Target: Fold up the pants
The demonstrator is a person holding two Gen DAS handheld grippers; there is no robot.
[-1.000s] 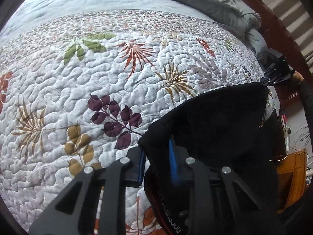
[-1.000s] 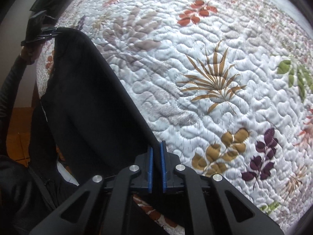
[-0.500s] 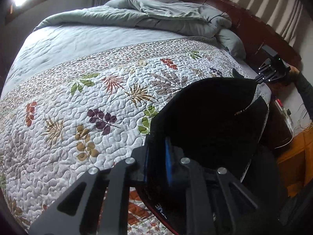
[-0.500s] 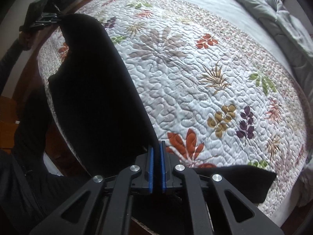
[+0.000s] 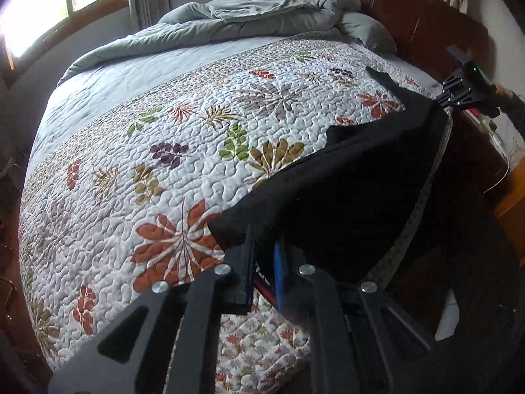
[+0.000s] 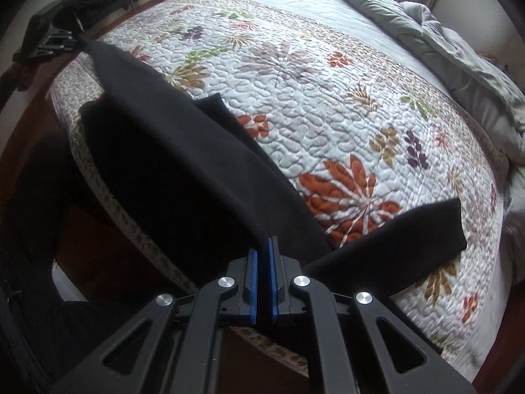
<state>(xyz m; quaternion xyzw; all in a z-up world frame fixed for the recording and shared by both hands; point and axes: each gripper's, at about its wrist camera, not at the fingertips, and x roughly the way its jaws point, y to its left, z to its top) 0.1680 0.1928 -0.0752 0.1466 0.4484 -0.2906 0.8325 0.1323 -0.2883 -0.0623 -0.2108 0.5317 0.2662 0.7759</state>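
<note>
- Between your two hand-held grippers the black pants hang stretched, their held edge running as one taut line from the left hand-held gripper to the right hand-held gripper.
- Your left hand-held gripper is clenched on one end of that edge; black cloth fills the gap between its blue pads, with a bit of red-and-white lettering showing there.
- Your right hand-held gripper is clamped on the other end, its blue pads nearly together with the fabric pinched between them.
- Ahead of each hand-held gripper the other one shows far off at the end of the black edge: the right one from the left wrist, the left one from the right wrist.
- Below that edge the cloth sags over the near side of the bed and part of it rests on the leaf-patterned quilt.
- To the right of your right hand-held gripper a loose flap lies flat on the quilt, pointing away across the bed.
- The pants look plain, matte black and soft, with a few broad folds; which end is the waist cannot be told.
- Beyond the quilt a grey-green duvet lies bunched at the far end of the bed.
</note>
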